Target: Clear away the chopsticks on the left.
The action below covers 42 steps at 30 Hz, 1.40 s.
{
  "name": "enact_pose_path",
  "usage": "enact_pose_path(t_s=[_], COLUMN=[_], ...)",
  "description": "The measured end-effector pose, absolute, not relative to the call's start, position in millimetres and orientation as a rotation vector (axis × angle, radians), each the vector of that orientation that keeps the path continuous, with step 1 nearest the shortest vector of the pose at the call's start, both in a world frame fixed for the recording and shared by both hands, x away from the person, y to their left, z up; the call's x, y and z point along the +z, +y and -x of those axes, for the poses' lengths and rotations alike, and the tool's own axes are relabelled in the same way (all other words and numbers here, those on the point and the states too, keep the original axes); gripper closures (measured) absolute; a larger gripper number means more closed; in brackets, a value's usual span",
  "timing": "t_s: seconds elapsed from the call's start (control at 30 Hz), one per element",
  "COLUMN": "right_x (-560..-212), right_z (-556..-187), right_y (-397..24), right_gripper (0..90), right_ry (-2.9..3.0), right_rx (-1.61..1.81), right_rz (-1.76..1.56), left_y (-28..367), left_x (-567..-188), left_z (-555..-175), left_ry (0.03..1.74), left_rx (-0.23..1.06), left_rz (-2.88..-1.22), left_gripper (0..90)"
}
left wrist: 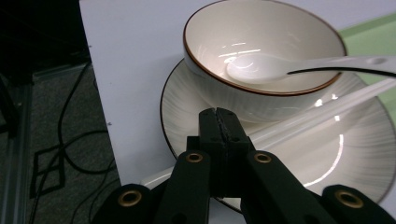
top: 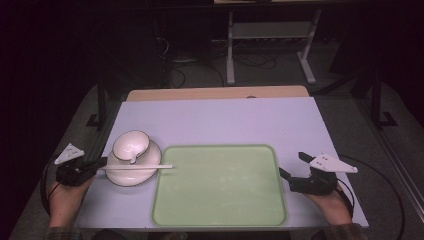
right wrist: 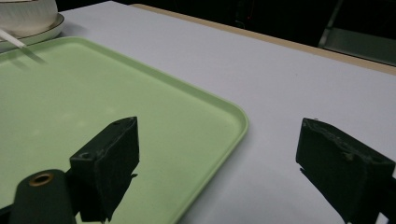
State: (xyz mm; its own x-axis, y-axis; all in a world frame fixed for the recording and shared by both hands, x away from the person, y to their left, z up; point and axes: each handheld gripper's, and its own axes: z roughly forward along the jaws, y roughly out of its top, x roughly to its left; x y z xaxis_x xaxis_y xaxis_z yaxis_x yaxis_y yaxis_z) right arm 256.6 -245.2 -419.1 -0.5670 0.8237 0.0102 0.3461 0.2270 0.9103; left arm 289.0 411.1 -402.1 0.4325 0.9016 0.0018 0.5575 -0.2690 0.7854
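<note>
Here the left gripper (top: 100,165) has its jaws pressed together on the near end of the white chopstick (top: 137,167), whose long axis runs rightward across the plate (top: 131,176) toward the green tray (top: 220,186). The right gripper (top: 292,167), jaws apart and empty, rests well apart beyond the tray's right edge, so the left hand is nearer.

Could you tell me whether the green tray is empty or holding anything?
Empty: the green tray has a bare surface; only a chopstick tip overhangs its edge.

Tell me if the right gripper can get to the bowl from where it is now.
Probably yes, with a long reach. The right gripper, jaws open, sits right of the green tray; the bowl sits on a plate beyond its left edge. Nothing stands on the tray, though the left gripper crowds the plate.
</note>
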Motion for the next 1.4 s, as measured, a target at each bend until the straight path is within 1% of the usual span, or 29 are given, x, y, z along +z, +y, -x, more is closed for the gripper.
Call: enact_pose_path(t_s=[0.23,0.4,0.67,1.4], right_x=[-419.3,-419.4,-419.2,-418.8], right_z=[-256.8,-256.8,-256.6,-256.3], right_y=[-244.8,-245.0,-245.6,-246.9], right_gripper=[12.6,12.6,12.6,12.6], right_ry=[2.026,2.024,2.022,2.017], right_rx=[1.308,1.309,1.309,1.309], right_rz=[-1.073,-1.077,-1.077,-1.078], left_y=[408.7,409.0,407.2,402.7], left_x=[-409.5,-412.0,-414.0,-414.2], left_z=[-302.5,-306.2,-305.7,-294.9], left_ry=[1.247,1.256,1.26,1.249], left_rx=[0.609,0.605,0.593,0.569], left_rz=[-2.009,-2.018,-2.052,-2.081], left_gripper=[90.0,90.0,90.0,90.0])
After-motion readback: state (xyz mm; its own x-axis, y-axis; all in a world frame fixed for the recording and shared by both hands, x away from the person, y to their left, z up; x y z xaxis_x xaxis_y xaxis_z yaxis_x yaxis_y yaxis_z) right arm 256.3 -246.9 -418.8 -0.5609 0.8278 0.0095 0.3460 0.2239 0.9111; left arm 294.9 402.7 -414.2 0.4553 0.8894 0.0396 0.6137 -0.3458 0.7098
